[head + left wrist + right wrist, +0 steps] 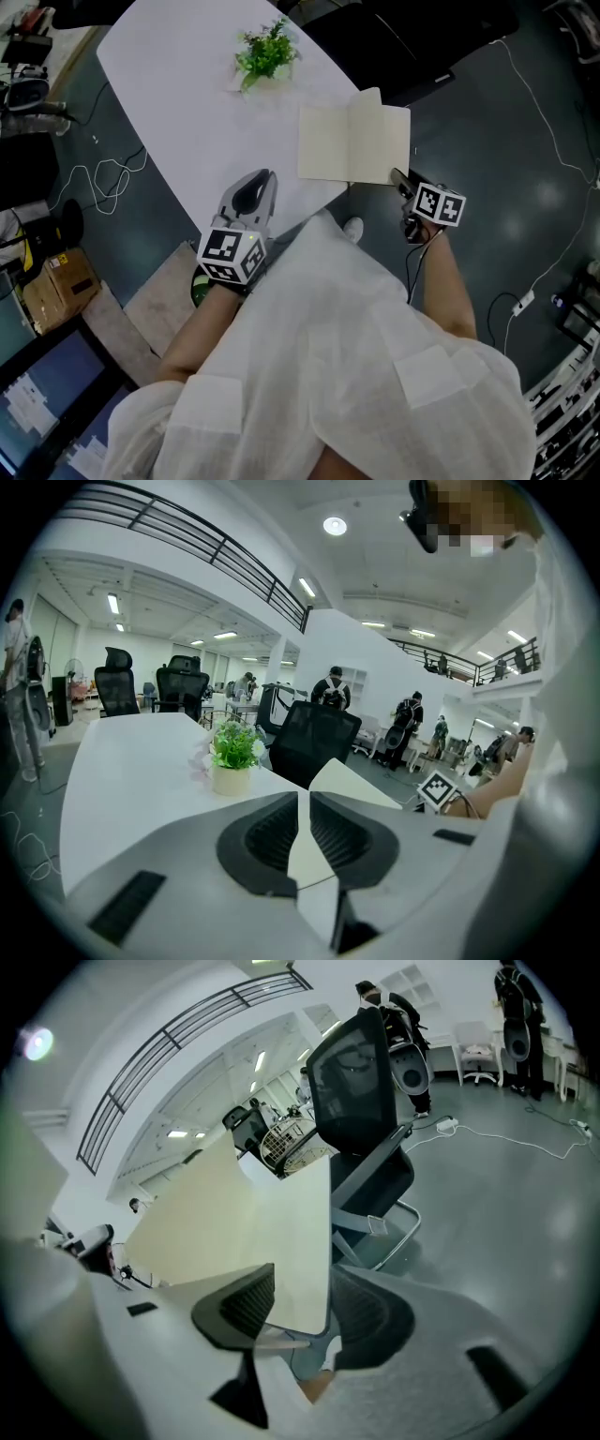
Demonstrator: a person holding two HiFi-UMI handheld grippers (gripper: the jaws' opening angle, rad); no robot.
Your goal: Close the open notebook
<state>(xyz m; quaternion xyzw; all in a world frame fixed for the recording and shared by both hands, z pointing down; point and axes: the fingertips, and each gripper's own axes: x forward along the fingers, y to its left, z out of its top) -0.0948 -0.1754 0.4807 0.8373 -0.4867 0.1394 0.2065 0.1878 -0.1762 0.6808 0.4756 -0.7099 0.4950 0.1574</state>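
The open notebook (352, 142) lies with cream pages up at the near right edge of the white table (187, 112). Its right leaf stands a little raised. My right gripper (401, 180) is at the notebook's near right corner. In the right gripper view that leaf of the notebook (253, 1222) reaches down between the jaws of my right gripper (305, 1312), which stand apart with daylight beside the leaf's edge. My left gripper (255, 183) rests over the table's near edge, left of the notebook, jaws together and empty. The left gripper view shows the left gripper (302, 803) and the notebook (352, 780) beyond.
A small potted plant (265, 52) stands on the table behind the notebook, also the plant (232, 757). A black office chair (361, 1082) is just past the table's right edge. Cables (553, 141) cross the dark floor. A cardboard box (61, 277) sits at the left.
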